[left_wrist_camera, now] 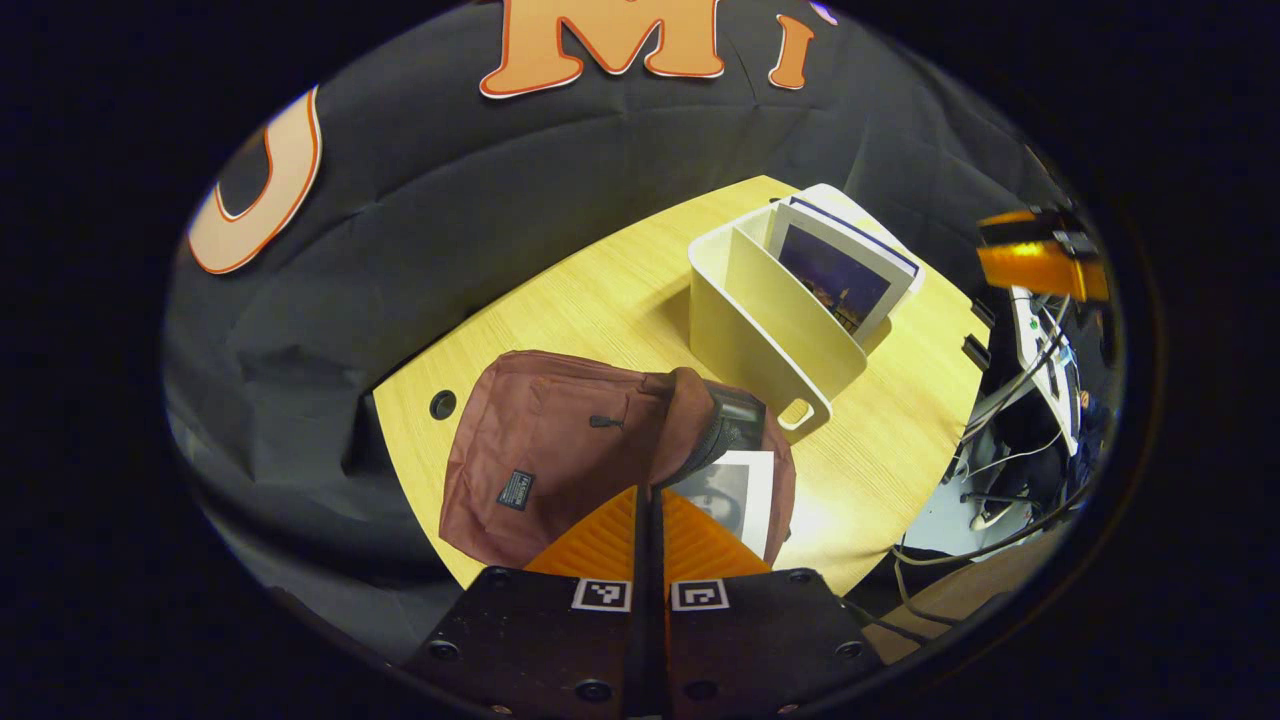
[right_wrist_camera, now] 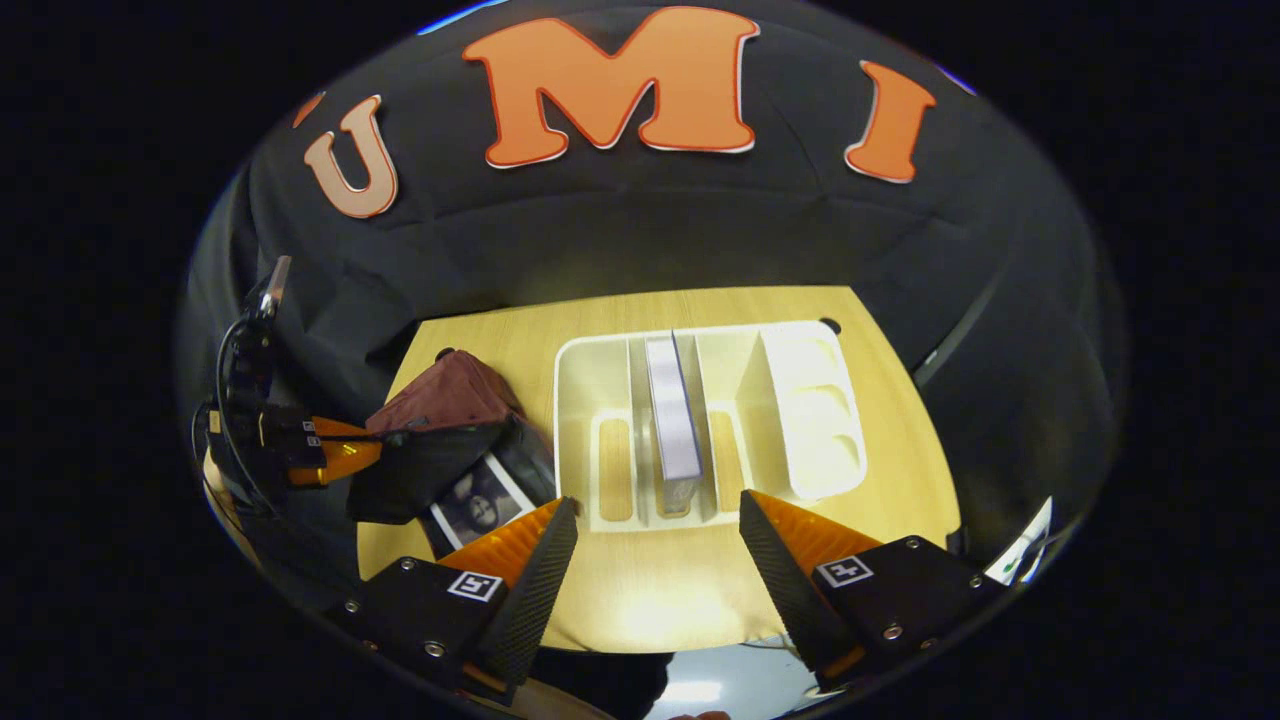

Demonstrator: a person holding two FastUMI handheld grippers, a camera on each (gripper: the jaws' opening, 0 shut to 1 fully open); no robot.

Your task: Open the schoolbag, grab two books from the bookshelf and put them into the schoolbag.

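Left gripper view, schoolbag (left_wrist_camera: 560,440) label (left_wrist_camera: 515,489) unreadable

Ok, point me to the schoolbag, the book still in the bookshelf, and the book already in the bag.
schoolbag (left_wrist_camera: 540,450): left gripper view, front panel.
book in the bookshelf (right_wrist_camera: 672,420): right gripper view, top edge.
book in the bag (left_wrist_camera: 735,495): left gripper view, its cover showing in the opening.

A maroon schoolbag (left_wrist_camera: 560,440), a cream-white bookshelf (right_wrist_camera: 700,420) and a pale wood-grain table (right_wrist_camera: 640,580).
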